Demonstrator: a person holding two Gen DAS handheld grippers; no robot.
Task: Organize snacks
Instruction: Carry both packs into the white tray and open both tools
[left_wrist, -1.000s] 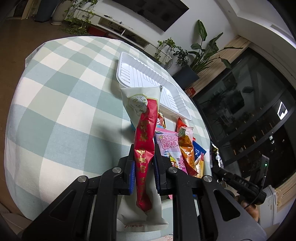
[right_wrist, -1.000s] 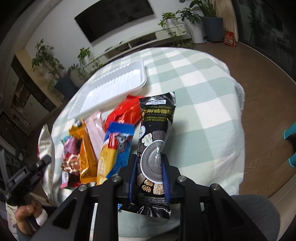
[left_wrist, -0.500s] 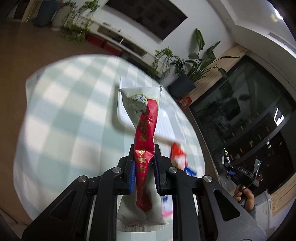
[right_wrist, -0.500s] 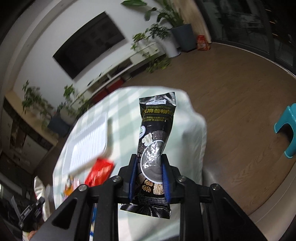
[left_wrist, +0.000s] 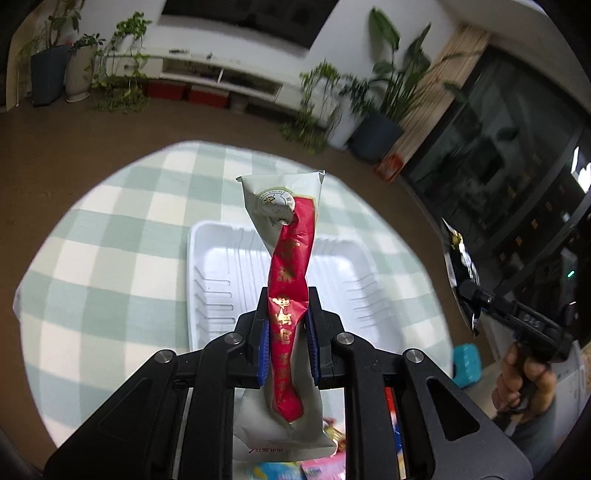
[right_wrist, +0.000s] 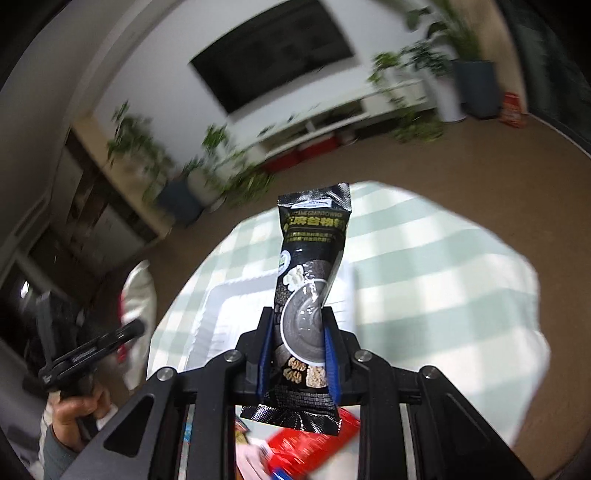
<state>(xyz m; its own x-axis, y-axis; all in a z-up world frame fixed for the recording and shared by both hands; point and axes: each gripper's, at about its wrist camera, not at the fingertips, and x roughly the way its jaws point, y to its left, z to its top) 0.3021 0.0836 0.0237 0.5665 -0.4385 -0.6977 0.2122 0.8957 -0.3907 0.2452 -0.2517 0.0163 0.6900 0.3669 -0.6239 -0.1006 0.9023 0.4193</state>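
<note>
The white plastic snack pouch with a twisted red band (left_wrist: 291, 280) is clamped in the left claw (left_wrist: 287, 345), standing up at frame centre above the ribbed white plastic tray (left_wrist: 221, 280). The right claw (right_wrist: 298, 363) is closed on a glossy black cereal-drink sachet (right_wrist: 310, 273), also held over the tray (right_wrist: 225, 314) on the green-and-white checked table (left_wrist: 110, 258). The remaining loose packets (right_wrist: 310, 446) lie at the bottom edge. To set these down well, I would lower each pouch flat, side by side along the ribs, and release only once it rests on the tray floor.
</note>
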